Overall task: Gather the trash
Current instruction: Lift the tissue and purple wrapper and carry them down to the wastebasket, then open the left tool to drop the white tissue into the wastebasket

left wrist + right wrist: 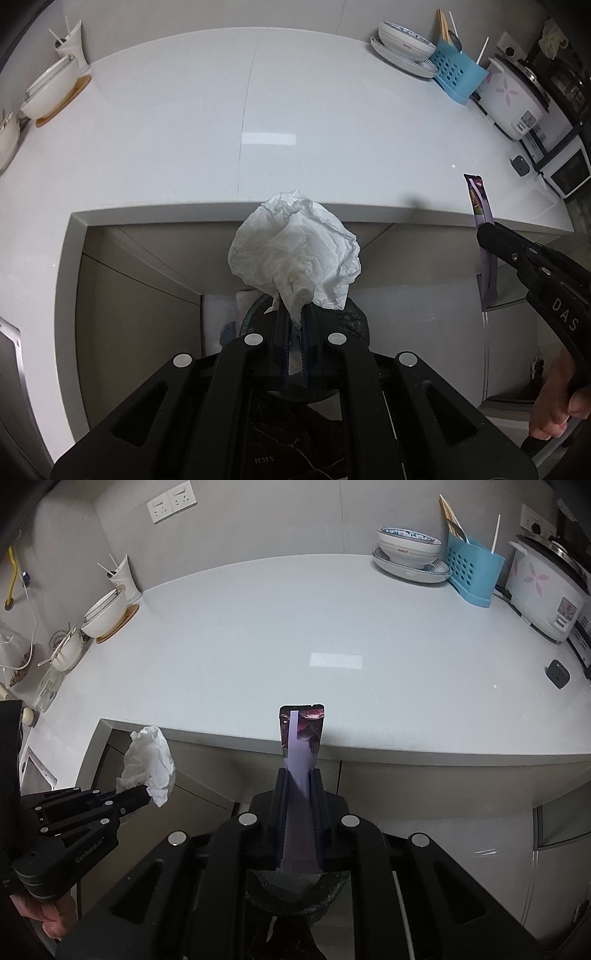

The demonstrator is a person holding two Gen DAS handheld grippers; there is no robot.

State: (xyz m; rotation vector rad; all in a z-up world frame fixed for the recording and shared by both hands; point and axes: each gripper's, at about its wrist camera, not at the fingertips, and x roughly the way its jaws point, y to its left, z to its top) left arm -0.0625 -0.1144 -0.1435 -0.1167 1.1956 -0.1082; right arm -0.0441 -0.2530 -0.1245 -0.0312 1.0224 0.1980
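The left claw (293, 317) is pointing steeply downward off the front edge of the pale grey surface (166, 140), its jaws clenched on the twisted tail of a crumpled white paper tissue (295, 251); the bulk of the tissue is billowing out above the tips, in the air in front of the surface edge. In the right wrist view this claw is reaching in from the lower left, a person's hand (48, 919) wrapped around its grip.

The right claw (300, 786) is tilting downward too, grasping a flat purple snack wrapper (301, 734) between its ribbed pads; the wrapper is standing up out of the jaws, its printed top end overlapping the surface edge in that view. The left wrist view is showing the person's other hand (550, 417) gripping the right claw's handle at the right border.

Directly beneath both claws, a dark round bin opening (354, 314) is showing.
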